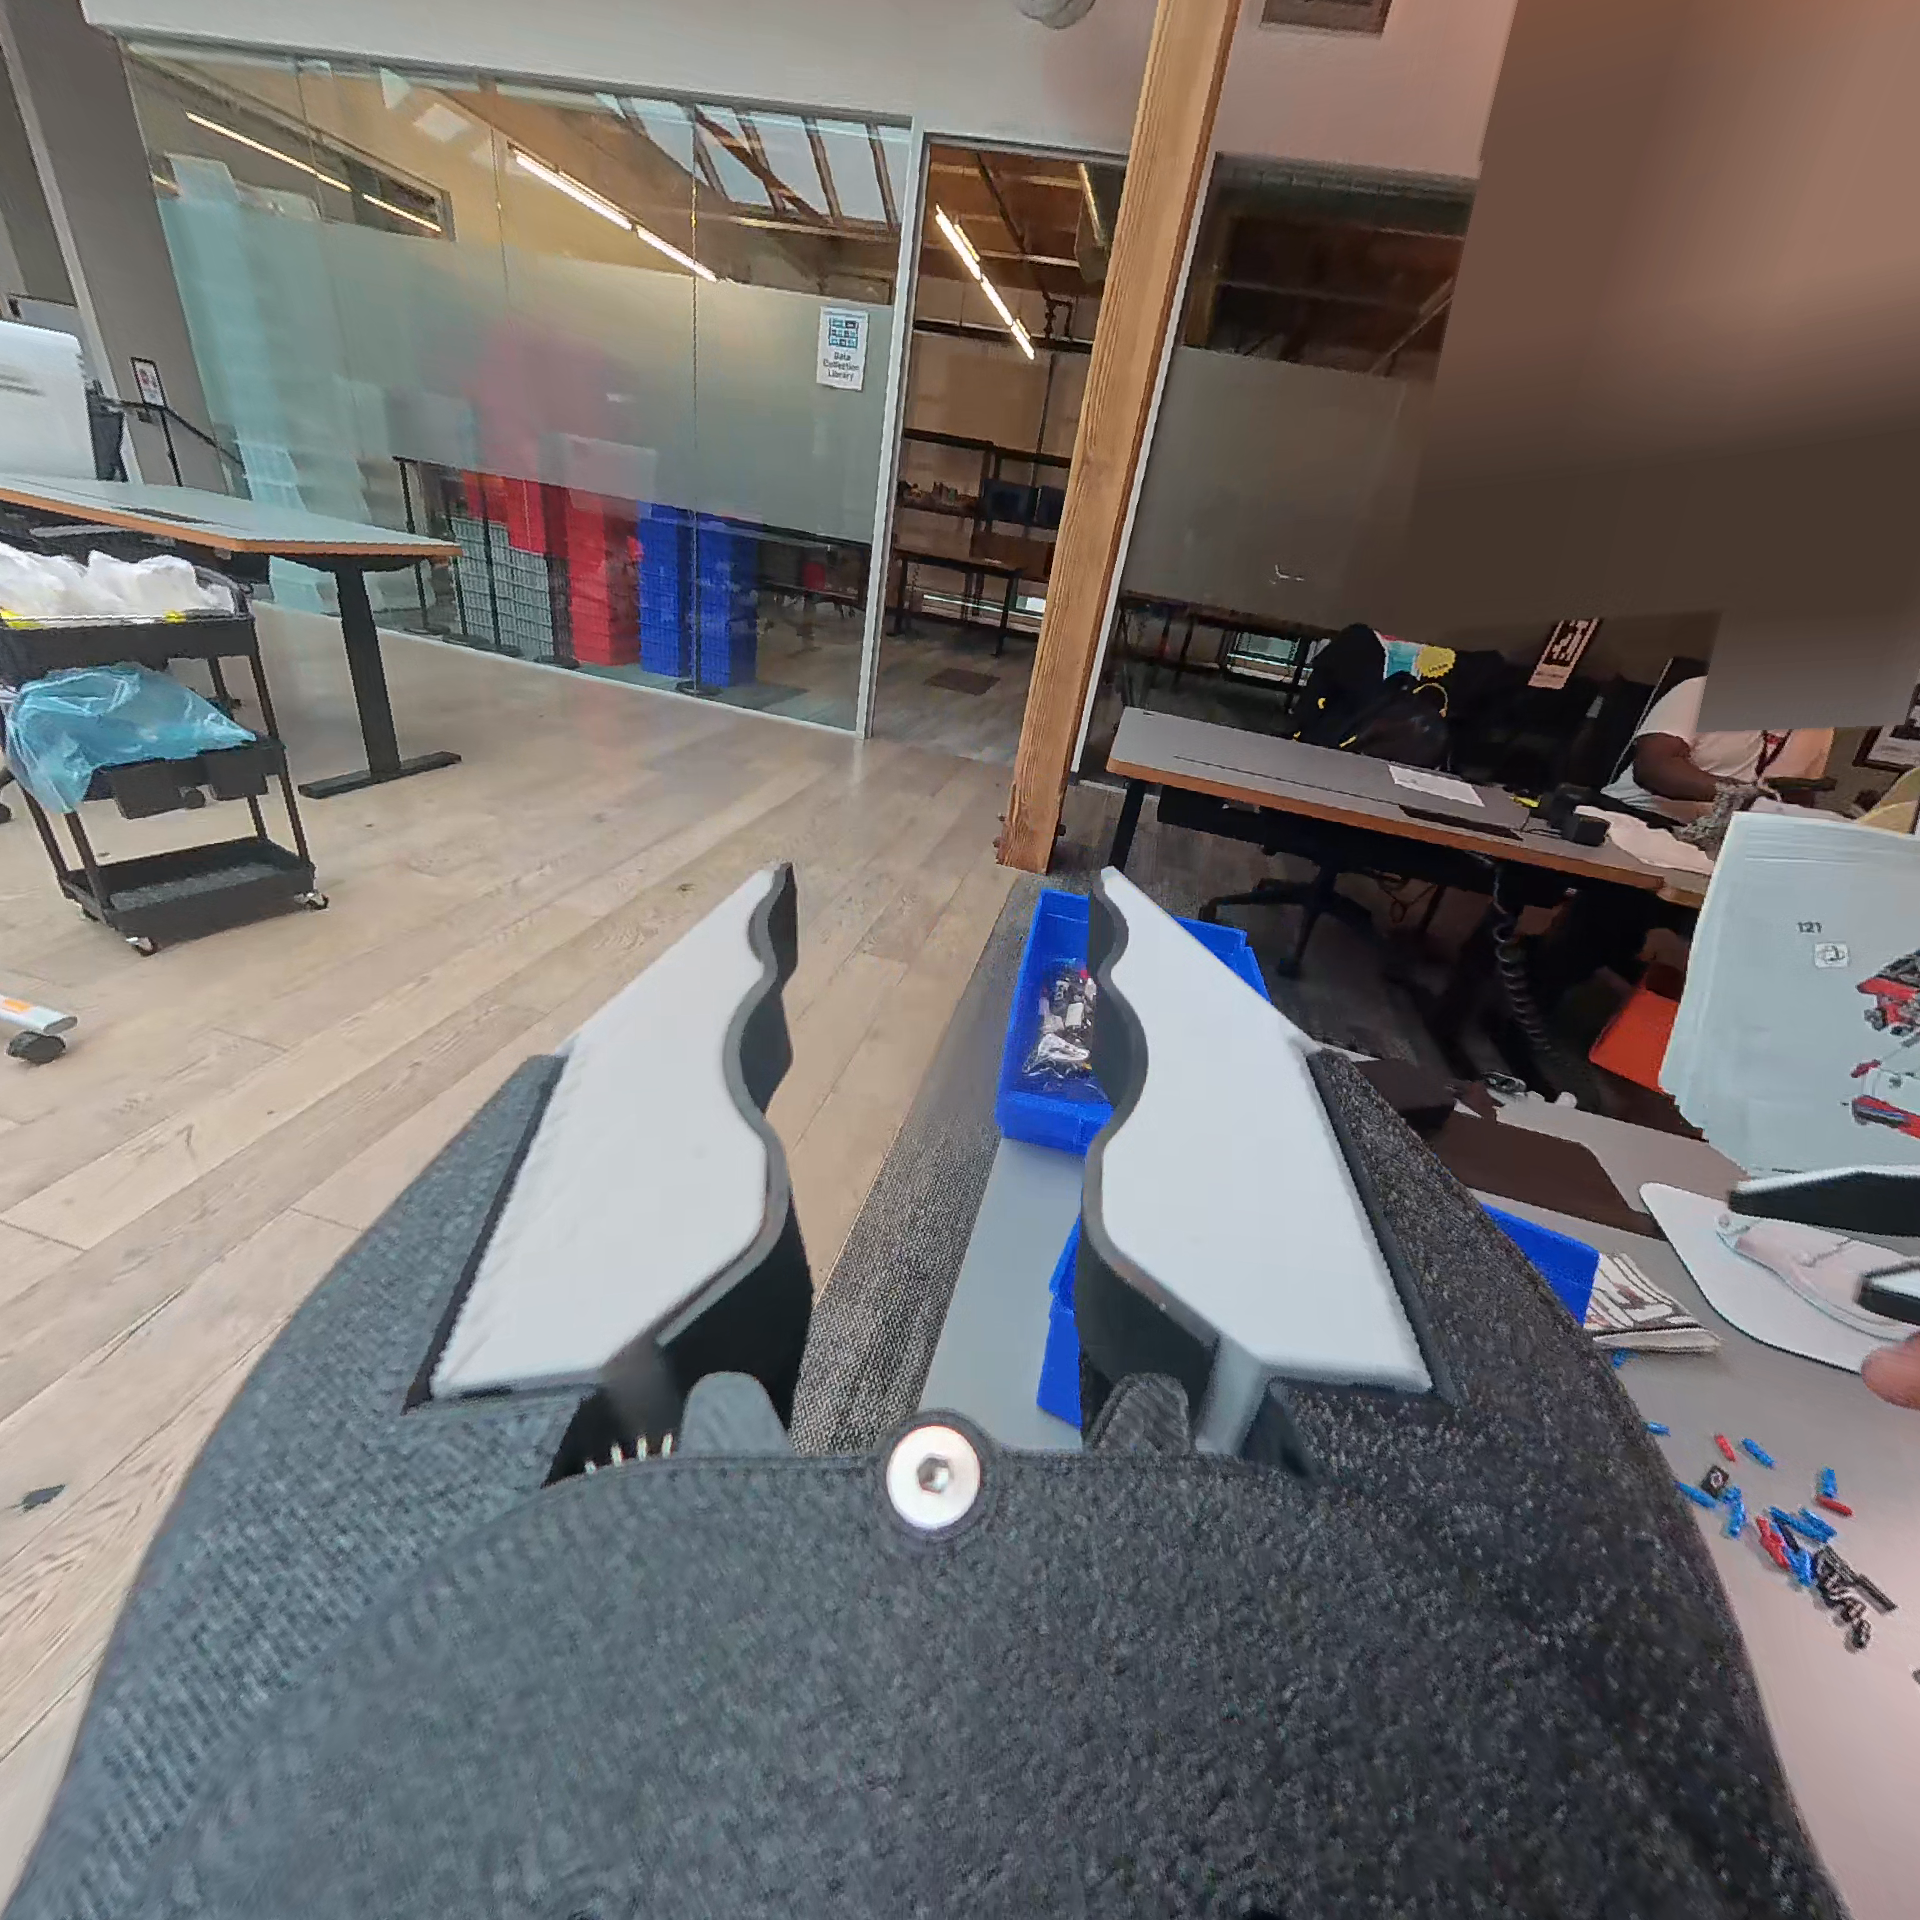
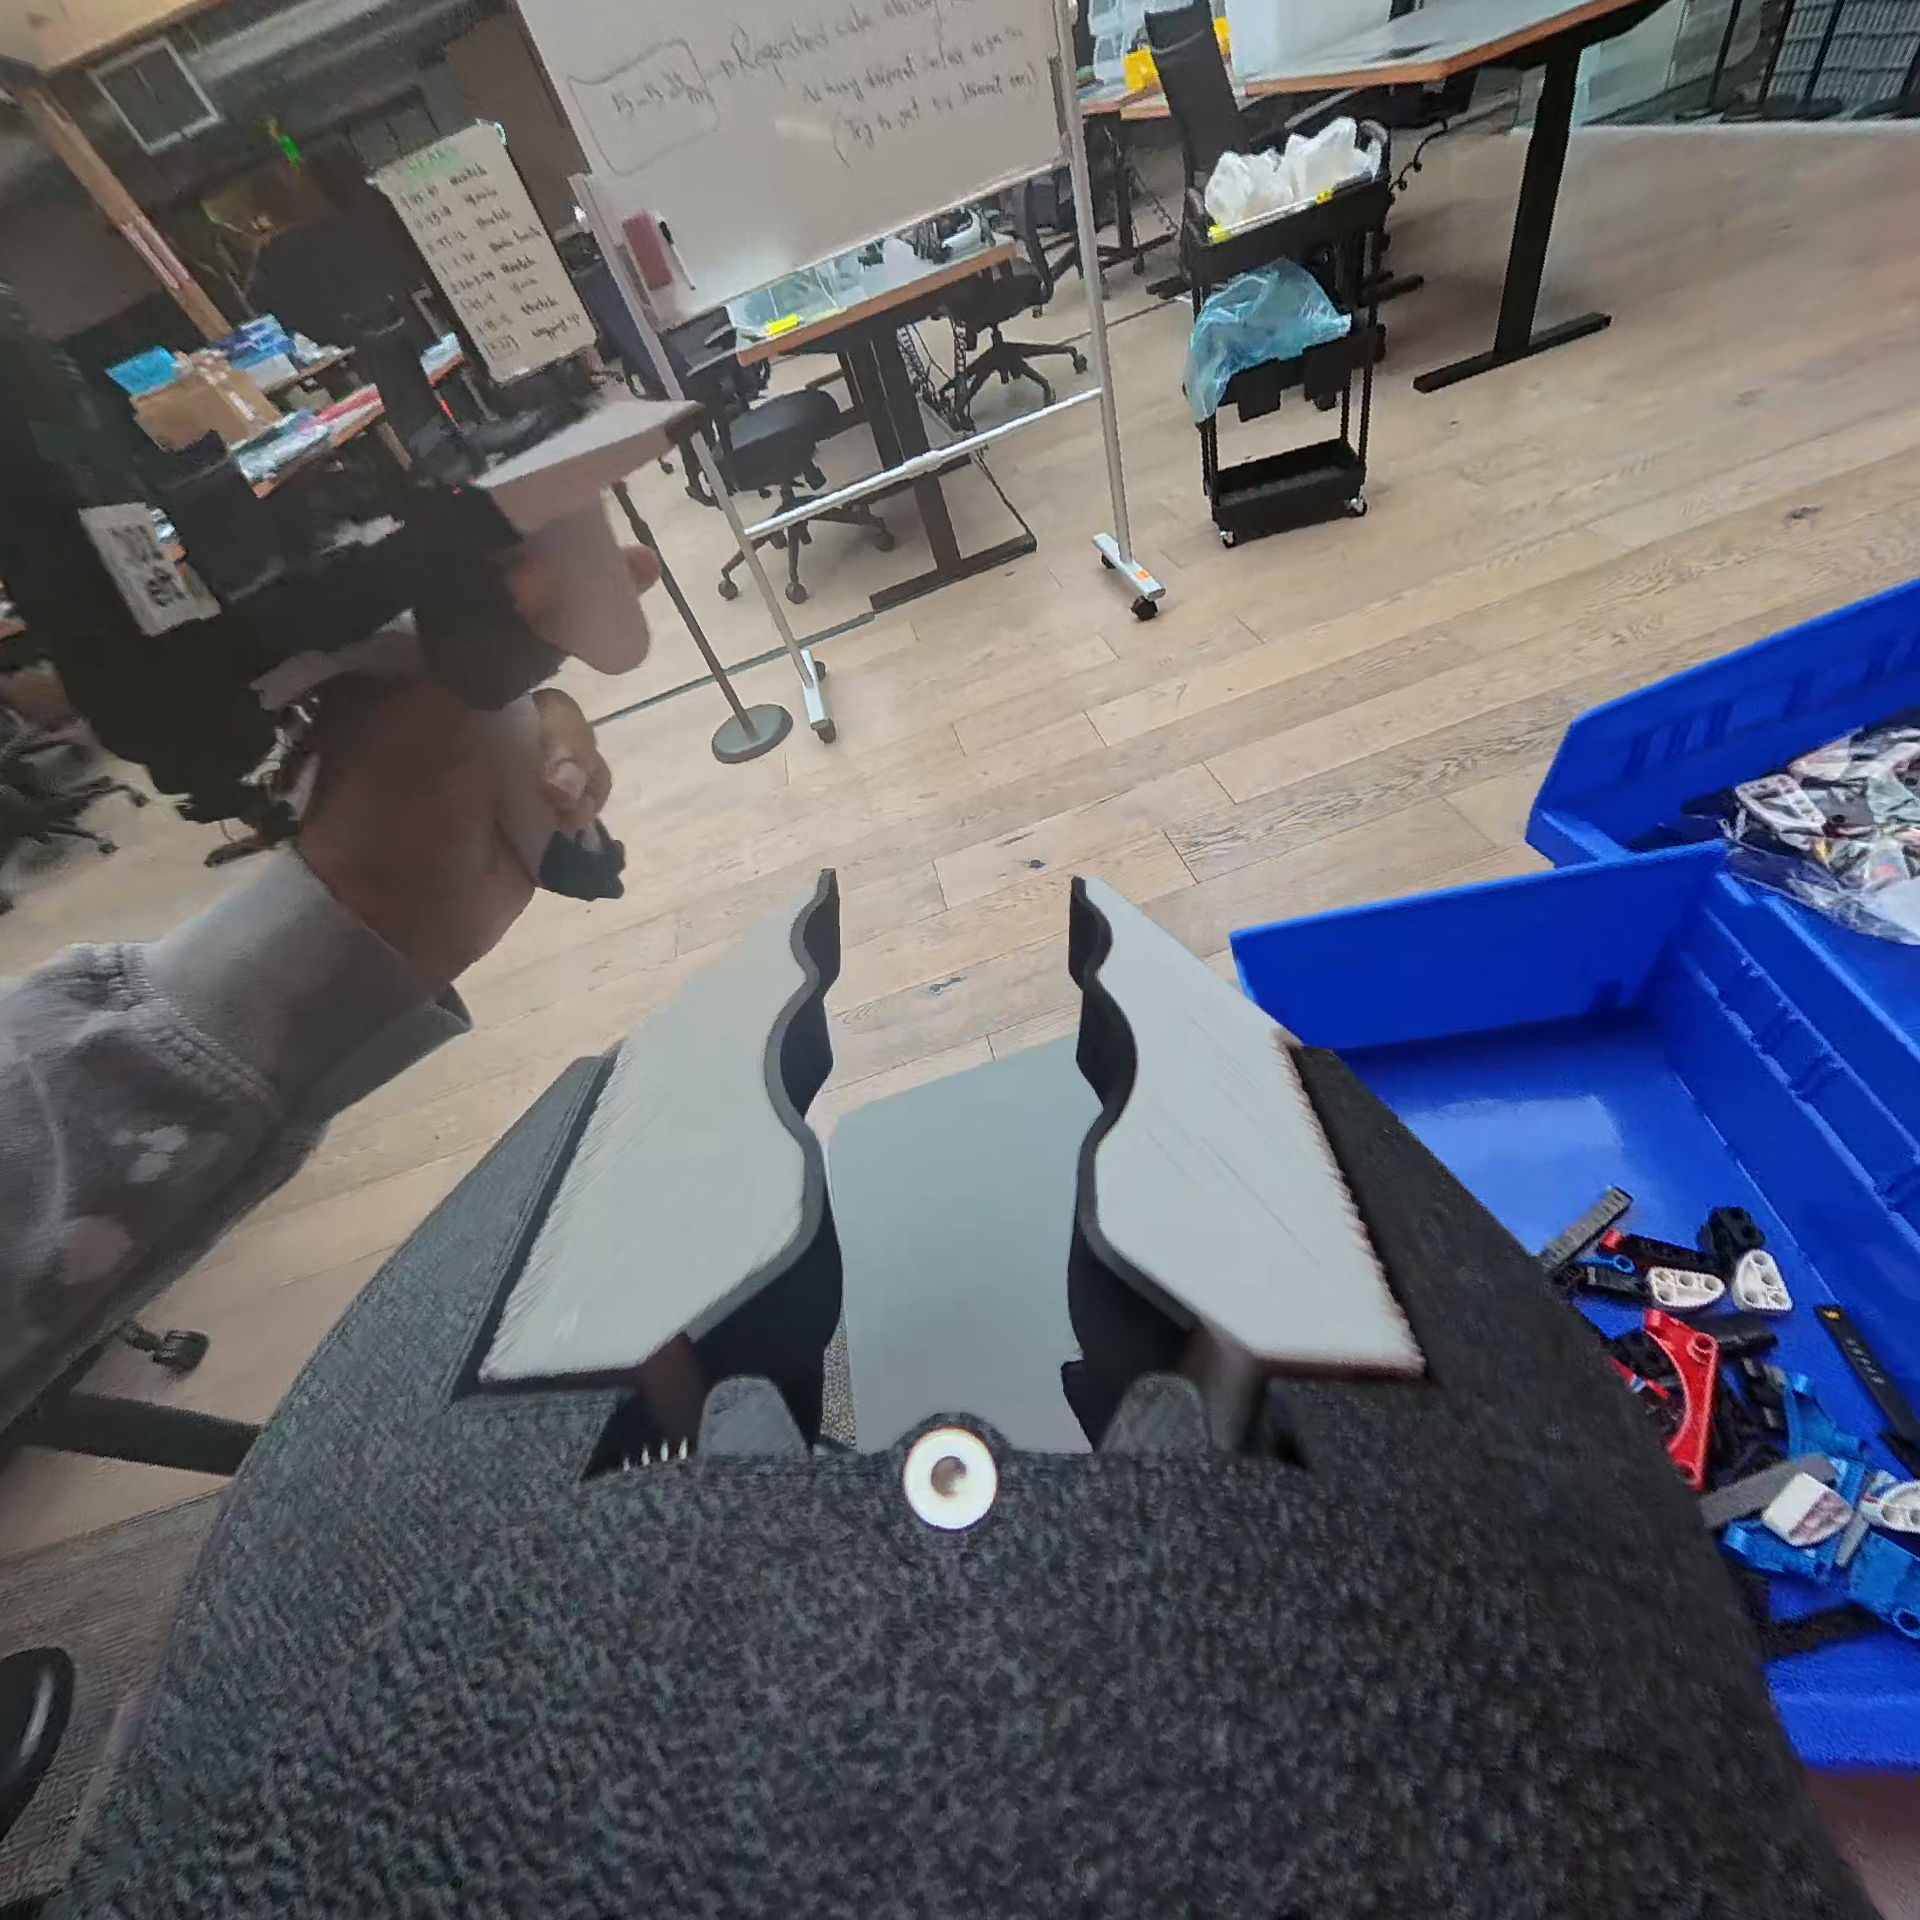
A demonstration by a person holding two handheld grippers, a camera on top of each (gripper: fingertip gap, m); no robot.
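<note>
My left gripper [image 1: 943, 894] is open and empty, held above the left edge of a grey table [image 1: 1008, 1278]. Its right finger hangs over two blue bins [image 1: 1049, 1081]; the farther bin holds bagged parts. My right gripper [image 2: 953, 899] is open and empty, with wooden floor beyond its tips. Just right of it stands a blue bin [image 2: 1538, 1132] with loose red, blue, black and white building parts [image 2: 1704, 1351]. A second blue bin [image 2: 1704, 717] behind it holds clear bags of parts. The right gripper also shows in the left wrist view [image 1: 1803, 1247], above a white sheet.
An open instruction booklet [image 1: 1808, 987] stands at the right. Small blue and red pins [image 1: 1766, 1507] lie scattered on the table. A hand [image 2: 436, 821] holds the left gripper. Around are a wooden post [image 1: 1122, 416], a black cart [image 2: 1288, 343], a whiteboard [image 2: 810, 104] and desks.
</note>
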